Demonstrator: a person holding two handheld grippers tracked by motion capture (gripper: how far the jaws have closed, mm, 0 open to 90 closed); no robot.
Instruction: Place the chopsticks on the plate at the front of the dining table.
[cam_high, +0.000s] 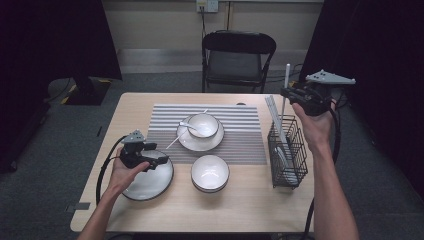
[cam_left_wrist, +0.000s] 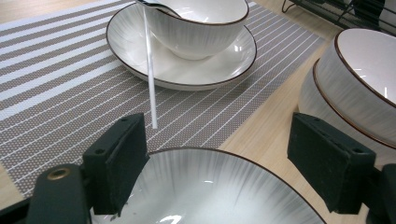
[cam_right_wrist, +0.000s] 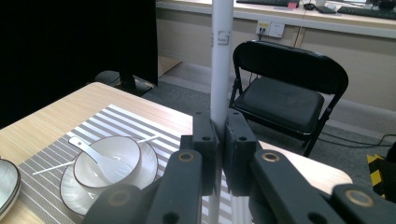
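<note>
right gripper (cam_high: 288, 93): jaws clenched on a white chopstick (cam_right_wrist: 221, 56), upright, above the wire rack (cam_high: 287, 155) at the table's right edge | left gripper (cam_left_wrist: 219, 154): jaws spread wide, gripping nothing, over the plate (cam_left_wrist: 210, 186) near the front-left edge | bowl (cam_high: 210, 172) just beside it | open tabletop (cam_high: 240, 205) in front

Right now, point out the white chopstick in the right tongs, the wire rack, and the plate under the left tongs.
white chopstick (cam_right_wrist: 221, 60): right gripper view, mid-shaft above the pads.
wire rack (cam_high: 287, 160): high view, front mesh wall.
plate (cam_left_wrist: 210, 186): left gripper view, glazed inner surface.
</note>
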